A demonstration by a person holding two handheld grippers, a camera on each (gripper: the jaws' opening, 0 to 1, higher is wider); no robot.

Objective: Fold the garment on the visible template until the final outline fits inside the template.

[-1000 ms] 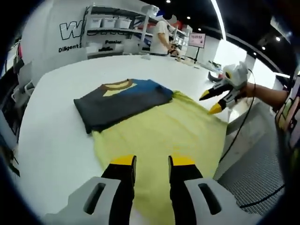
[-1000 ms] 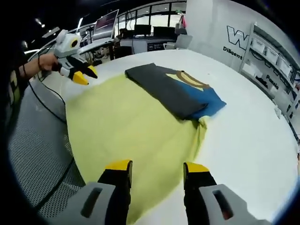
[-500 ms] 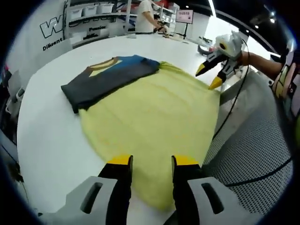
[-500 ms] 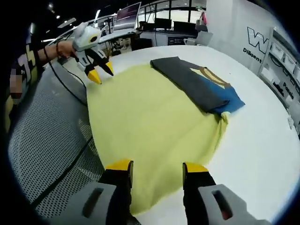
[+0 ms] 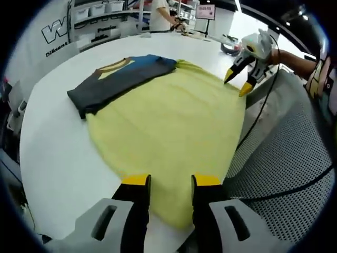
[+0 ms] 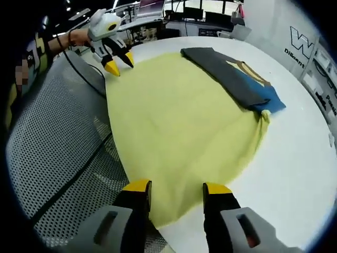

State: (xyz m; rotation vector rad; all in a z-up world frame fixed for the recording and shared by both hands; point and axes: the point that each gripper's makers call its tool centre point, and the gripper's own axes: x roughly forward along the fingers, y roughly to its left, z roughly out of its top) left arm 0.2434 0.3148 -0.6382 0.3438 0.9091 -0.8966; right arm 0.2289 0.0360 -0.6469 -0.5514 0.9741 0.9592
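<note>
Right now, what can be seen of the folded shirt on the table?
The shirt lies flat as a long narrow rectangle, folded. It looks like soft knit: mostly dark grey, with a blue end and a tan collar band around a yellow patch. One long edge overlaps the yellow cloth; the rest lies on the white table. Neither tool touches it.

a white table [image 5: 52, 153] carries the work, with shelving of bins [image 5: 97, 10] by a lettered wall, a standing person [image 5: 160, 16], monitors [image 6: 197, 10] and perforated flooring [image 6: 58, 158].
</note>
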